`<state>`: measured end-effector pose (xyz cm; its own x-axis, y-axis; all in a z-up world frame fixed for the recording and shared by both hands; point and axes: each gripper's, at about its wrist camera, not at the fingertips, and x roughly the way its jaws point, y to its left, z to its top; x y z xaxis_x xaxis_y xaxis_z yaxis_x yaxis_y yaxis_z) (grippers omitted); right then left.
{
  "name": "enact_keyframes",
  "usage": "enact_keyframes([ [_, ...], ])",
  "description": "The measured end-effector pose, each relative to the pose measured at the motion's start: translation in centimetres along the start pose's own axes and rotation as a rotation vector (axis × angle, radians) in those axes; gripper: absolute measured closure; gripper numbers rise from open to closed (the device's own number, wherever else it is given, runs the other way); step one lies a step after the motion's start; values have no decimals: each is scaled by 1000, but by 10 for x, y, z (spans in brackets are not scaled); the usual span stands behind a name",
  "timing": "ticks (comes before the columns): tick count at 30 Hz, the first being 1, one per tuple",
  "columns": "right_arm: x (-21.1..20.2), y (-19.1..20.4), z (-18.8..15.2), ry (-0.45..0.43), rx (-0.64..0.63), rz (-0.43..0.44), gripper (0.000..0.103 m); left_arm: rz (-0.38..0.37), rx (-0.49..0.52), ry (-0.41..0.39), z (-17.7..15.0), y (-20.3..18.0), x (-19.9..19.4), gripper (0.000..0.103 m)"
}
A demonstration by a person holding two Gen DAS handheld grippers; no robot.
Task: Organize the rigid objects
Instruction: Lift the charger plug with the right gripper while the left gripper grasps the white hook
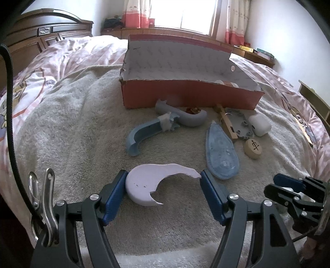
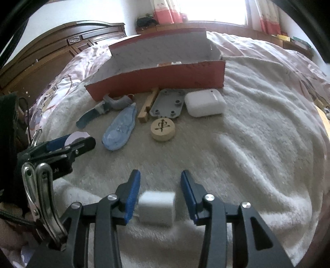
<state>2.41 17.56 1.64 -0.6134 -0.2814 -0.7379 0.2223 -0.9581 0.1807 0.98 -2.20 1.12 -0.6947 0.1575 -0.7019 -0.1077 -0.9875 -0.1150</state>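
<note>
The one thing I can read sits on the round wooden chess piece (image 2: 163,130) lying on the towel: a single black Chinese character, 車, brushed across its flat top. From my right gripper's camera it stands upright and clear. From my left gripper's camera the same chess piece (image 1: 253,148) shows that mark turned and at an angle, harder to make out. The red wall of the cardboard box (image 2: 165,80) carries faint dark scribbles I cannot read.

Dark wooden headboard (image 1: 37,35) at bed's far-left edge. Pink-hemmed curtains (image 1: 135,14) flank bright window (image 1: 181,12). Books, possibly, on low shelf (image 1: 259,52) beyond far-right corner.
</note>
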Motion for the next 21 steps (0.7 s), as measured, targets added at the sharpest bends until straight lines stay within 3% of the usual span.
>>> enact_keyframes([
  [7, -13, -2, -7, 20, -1, -17, 45, -1, -8, 8, 0, 1, 1, 31],
  [17, -10, -2, -11, 35, 4, 12, 45, -3, -9, 8, -1, 1, 1, 31],
  [18, -9, -3, -11, 35, 9, 18, 46, -3, -8, 8, -1, 1, 1, 31],
  [21, -10, -4, -10, 21, 19, 36, 65, -4, -7, 3, 0, 1, 0, 31],
])
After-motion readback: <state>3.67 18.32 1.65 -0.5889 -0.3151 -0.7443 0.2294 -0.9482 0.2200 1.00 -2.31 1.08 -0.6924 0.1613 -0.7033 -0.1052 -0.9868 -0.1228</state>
